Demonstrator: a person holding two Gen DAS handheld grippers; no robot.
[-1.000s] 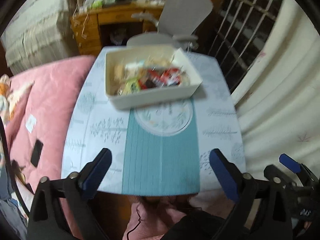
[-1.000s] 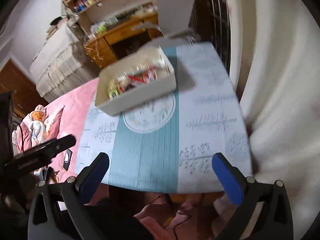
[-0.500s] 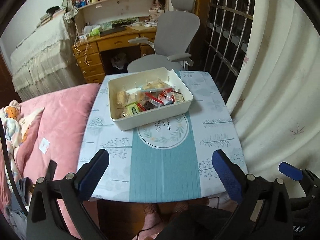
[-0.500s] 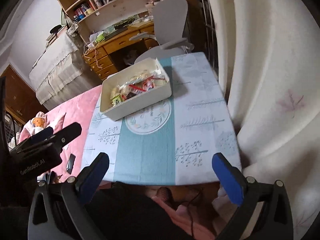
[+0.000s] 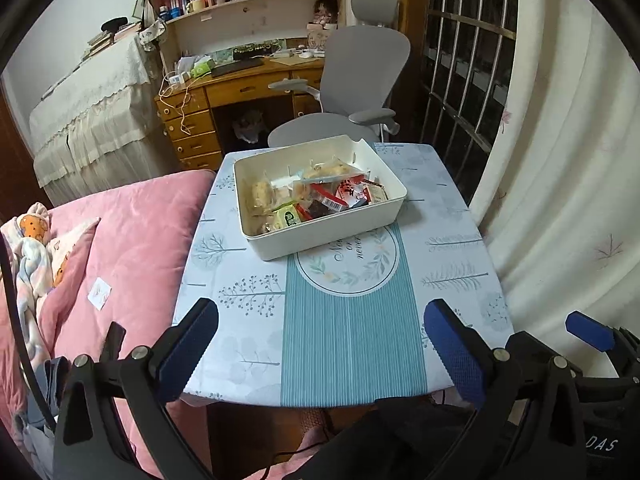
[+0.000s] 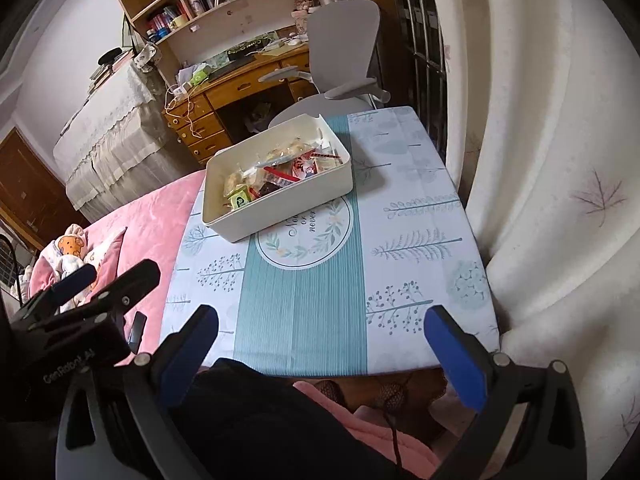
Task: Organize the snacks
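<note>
A white rectangular box stands on the far half of the small table. It holds several wrapped snacks, red, green and pale. The box also shows in the right wrist view, with the snacks inside. My left gripper is open and empty, held back above the table's near edge. My right gripper is open and empty too, at the near edge. The left gripper's body shows at the left of the right wrist view.
A pink bed with a soft toy lies left of the table. A white curtain hangs on the right. A grey office chair and a wooden desk stand behind the table.
Both grippers have pulled back and risen away from the box, so the table and room look smaller and farther. Both stay open and empty.
</note>
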